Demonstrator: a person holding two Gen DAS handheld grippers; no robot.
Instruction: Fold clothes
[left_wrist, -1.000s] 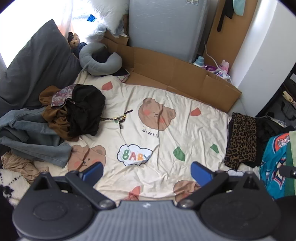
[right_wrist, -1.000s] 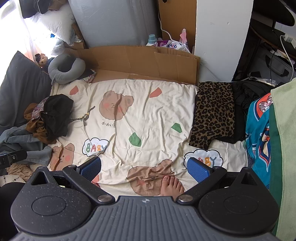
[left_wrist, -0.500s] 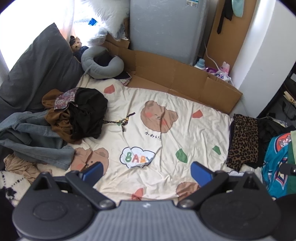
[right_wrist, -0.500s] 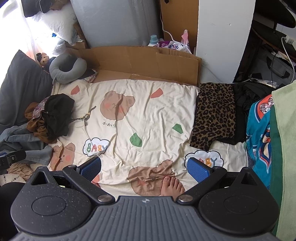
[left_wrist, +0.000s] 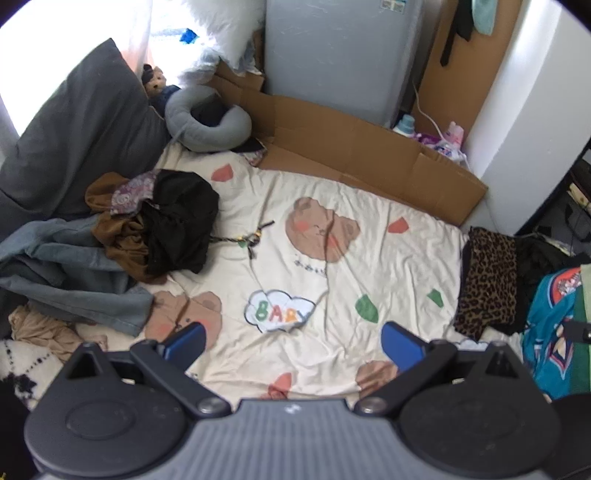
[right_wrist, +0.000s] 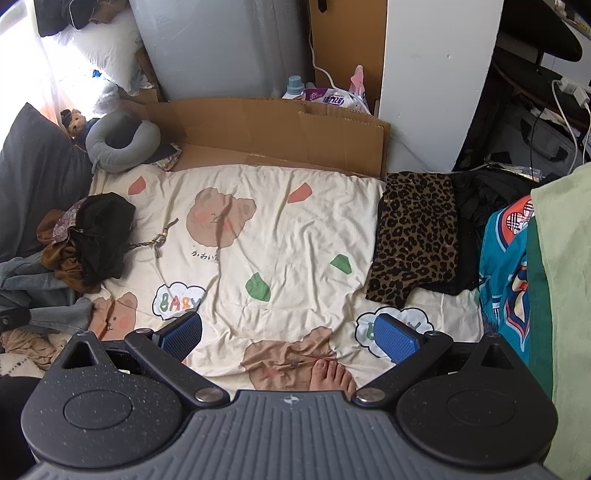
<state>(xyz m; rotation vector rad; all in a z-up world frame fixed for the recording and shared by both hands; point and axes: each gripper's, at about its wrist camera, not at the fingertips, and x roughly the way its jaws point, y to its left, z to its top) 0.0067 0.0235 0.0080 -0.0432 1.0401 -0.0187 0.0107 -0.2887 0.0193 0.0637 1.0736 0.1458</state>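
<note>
- Grippers first: your left gripper (left_wrist: 293, 341) and right gripper (right_wrist: 288, 334) both hang above the cream bear-print blanket (left_wrist: 332, 258), fingers spread wide, nothing between them.
- Unfolded clothes pile (left_wrist: 162, 225) sits at the blanket's left edge, black and brown pieces over denim.
- Leopard-print garment (right_wrist: 415, 232) lies flat at the right edge, beside your teal printed shirt (right_wrist: 508, 273).
- Your bare foot (right_wrist: 330, 376) rests on the blanket's near edge.

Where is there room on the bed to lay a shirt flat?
The middle of the bear sheet is bare, between the black-and-brown heap and the leopard-print garment. Both side edges are crowded with clothes, and a foot rests on the near edge.
</note>
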